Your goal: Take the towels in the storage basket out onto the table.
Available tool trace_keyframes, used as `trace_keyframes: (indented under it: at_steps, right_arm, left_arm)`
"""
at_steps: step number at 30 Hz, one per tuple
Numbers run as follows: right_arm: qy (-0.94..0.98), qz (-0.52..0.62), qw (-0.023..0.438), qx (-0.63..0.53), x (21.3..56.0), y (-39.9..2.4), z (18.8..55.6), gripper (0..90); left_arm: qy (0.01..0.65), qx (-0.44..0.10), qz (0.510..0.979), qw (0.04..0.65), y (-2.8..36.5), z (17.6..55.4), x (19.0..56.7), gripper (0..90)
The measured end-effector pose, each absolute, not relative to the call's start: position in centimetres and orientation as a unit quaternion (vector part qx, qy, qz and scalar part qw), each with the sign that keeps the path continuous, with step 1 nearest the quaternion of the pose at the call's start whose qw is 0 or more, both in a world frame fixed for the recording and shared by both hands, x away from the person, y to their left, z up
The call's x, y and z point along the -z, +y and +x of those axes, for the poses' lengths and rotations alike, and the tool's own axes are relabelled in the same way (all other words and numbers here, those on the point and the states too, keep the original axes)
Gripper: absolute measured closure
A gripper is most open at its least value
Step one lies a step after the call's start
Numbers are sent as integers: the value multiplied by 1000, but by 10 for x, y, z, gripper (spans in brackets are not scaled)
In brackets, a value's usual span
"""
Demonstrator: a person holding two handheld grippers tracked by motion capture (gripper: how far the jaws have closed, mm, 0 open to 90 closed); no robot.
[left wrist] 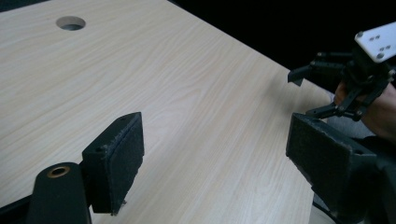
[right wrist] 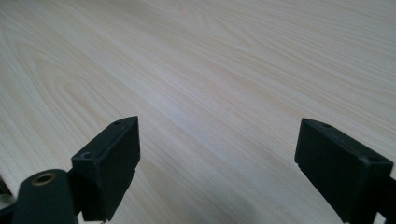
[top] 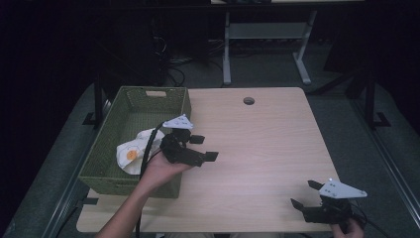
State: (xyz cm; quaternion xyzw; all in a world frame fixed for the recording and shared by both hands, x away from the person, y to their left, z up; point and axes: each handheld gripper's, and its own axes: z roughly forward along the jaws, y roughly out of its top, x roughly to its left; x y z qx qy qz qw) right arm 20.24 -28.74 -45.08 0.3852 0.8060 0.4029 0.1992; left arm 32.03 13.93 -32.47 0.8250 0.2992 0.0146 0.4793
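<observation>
**Woven green basket, white cloth toy, both grippers empty**

Pale wood-grain laminate covers the table, smooth and rectangular, with a round cable hole at its 12 o'clock edge. At 9 o'clock I see a rectangular green basket of coarse woven fibre. Inside it, towards its near right corner, lies a soft, crumpled white cloth toy with an orange spot. My left gripper hovers just past the basket's right wall, held from beneath in an upturned hand, pointing towards 3 o'clock; its flat, felt-textured black jaws stand wide apart with nothing between them. My right gripper sits low at 5 o'clock, jaws spread over bare wood, pointing towards 10 o'clock.
</observation>
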Motion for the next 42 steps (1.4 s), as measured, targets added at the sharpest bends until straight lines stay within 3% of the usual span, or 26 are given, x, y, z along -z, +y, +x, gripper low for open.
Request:
trace_keyframes:
  at_steps: [13, 29, 42]
  right_arm:
    - [812, 374, 197, -402, 450, -285, 201, 139]
    - [815, 370, 196, -401, 449, -282, 200, 138]
    - [815, 366, 195, -405, 448, -281, 200, 139]
  left_arm:
    - [333, -6, 813, 478, 181, 336, 317, 178]
    - [437, -60, 768, 464, 260, 356, 327, 211]
    - [518, -64, 758, 391, 291, 372, 348, 261]
